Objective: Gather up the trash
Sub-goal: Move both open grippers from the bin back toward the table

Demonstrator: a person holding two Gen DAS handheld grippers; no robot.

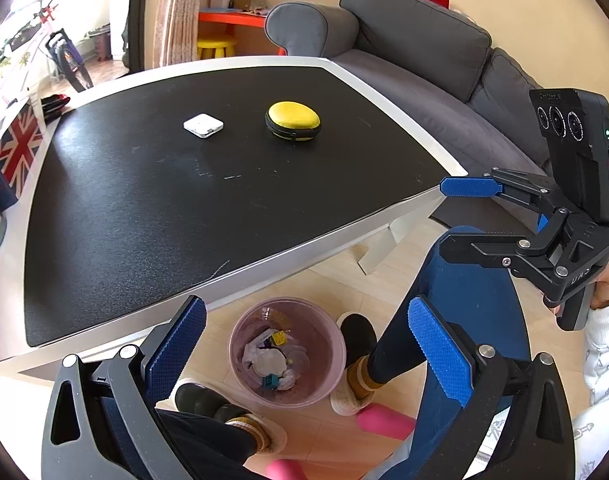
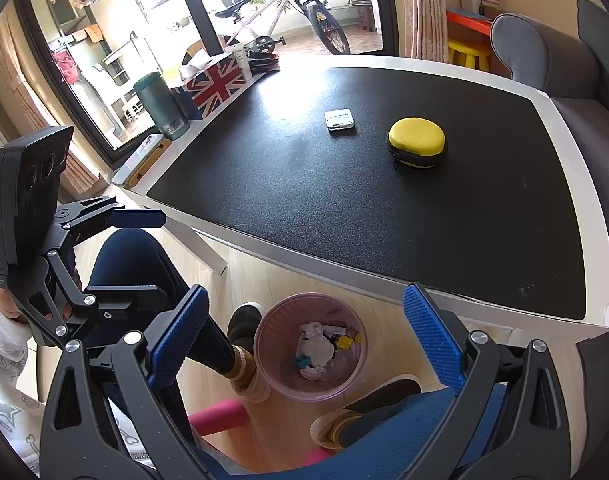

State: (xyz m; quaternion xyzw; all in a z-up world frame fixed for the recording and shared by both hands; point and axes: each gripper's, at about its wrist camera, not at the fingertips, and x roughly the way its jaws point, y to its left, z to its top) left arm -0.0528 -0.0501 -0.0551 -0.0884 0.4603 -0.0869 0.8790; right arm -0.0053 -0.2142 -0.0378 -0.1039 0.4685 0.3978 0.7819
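Both handheld grippers hang over a translucent pink waste bin (image 1: 287, 352) on the floor beside a black-topped table (image 1: 144, 208); the left gripper (image 1: 304, 344) and the right gripper (image 2: 304, 336) stand with jaws spread wide and nothing between them. Crumpled paper and small bits (image 2: 316, 350) lie inside the bin. The drop looks done; only a white card (image 1: 203, 125) and yellow case (image 1: 293, 122) sit on the table, so any next reach calls for judging whether either counts as trash.

Two handheld grippers: left gripper (image 1: 304, 352) and right gripper (image 2: 304, 340), black linkage frames with silver screws. Blue ribbed fingers (image 1: 440, 356). White printed sleeve (image 1: 604, 344), dark blue trousers (image 1: 456, 292), fleece-lined slippers (image 1: 350, 394).
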